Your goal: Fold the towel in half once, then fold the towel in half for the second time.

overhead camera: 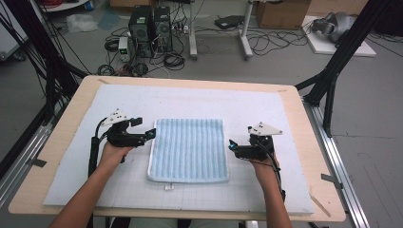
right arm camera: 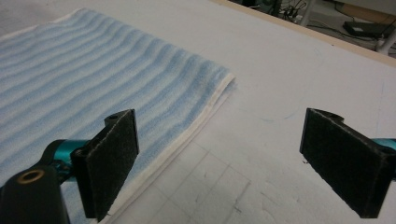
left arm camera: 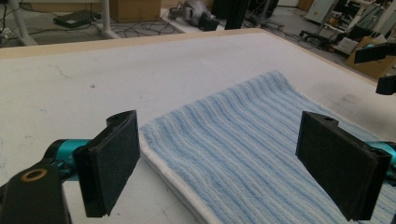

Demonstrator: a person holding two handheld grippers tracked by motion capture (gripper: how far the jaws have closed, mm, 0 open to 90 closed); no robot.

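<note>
A folded light-blue striped towel (overhead camera: 188,149) with a white hem lies flat in the middle of the white mat (overhead camera: 190,102). My left gripper (overhead camera: 151,133) hovers at the towel's left edge, jaws wide apart with nothing between them. Seen along its own jaws, the left gripper (left arm camera: 219,165) looks over the towel (left arm camera: 243,140). My right gripper (overhead camera: 231,145) sits just off the towel's right edge, also open and empty. In the right gripper view, the right gripper (right arm camera: 219,161) frames the towel's (right arm camera: 93,84) hemmed edge and bare mat (right arm camera: 280,70).
The mat covers a wooden table (overhead camera: 66,118). Beyond the far edge, on the floor, stand computer towers (overhead camera: 151,28), cables and cardboard boxes (overhead camera: 283,13). Black frame posts (overhead camera: 340,52) rise at both sides of the table.
</note>
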